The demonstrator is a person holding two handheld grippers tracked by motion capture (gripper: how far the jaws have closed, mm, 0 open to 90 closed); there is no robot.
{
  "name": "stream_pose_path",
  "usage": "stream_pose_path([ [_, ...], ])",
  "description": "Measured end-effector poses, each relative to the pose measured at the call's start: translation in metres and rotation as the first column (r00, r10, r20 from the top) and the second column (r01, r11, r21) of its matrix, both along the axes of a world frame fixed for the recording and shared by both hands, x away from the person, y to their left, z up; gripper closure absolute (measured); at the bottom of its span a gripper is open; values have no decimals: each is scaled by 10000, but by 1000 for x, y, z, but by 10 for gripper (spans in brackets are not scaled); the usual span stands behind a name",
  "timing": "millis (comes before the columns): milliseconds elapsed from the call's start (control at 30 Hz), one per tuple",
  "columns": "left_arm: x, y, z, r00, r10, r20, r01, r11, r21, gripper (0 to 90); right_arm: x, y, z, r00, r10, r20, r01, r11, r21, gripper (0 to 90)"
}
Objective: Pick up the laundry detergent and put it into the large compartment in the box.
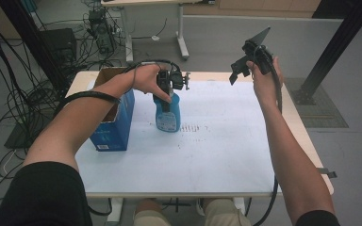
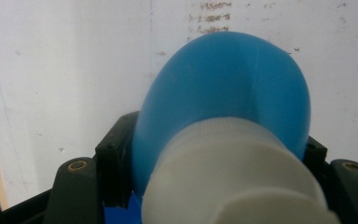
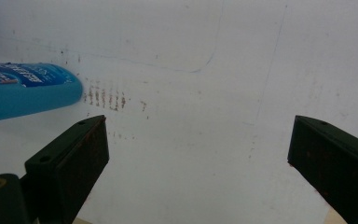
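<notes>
tabletop (image 1: 226,155): my white sheet covers it, faintly marked | blue box (image 1: 115,125) stands at left edge | blue bottle (image 1: 168,113) upright just beside the box

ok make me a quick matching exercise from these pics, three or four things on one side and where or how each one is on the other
Things:
1. blue bottle
2. blue box
3. left gripper
4. right gripper

States:
A. held up over the table, jaws apart
B. open-topped, at the table's left side
C. upright on the white sheet, white cap on top
D. shut around the bottle's neck

Pairs: 1-C, 2-B, 3-D, 4-A
</notes>
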State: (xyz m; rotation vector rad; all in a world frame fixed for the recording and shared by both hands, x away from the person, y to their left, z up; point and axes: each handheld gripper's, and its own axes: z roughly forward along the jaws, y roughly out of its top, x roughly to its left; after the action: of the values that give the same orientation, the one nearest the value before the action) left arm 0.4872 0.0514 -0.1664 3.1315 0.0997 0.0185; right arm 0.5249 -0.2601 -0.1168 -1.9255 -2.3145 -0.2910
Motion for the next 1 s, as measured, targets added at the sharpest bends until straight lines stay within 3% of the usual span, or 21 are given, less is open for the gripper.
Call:
stream_pose_path([
  [1000, 2, -1, 1, 9992, 367, -179, -367, 9993, -33, 354, 3, 3, -8, 9999, 71, -136, -72, 10000, -20, 50],
])
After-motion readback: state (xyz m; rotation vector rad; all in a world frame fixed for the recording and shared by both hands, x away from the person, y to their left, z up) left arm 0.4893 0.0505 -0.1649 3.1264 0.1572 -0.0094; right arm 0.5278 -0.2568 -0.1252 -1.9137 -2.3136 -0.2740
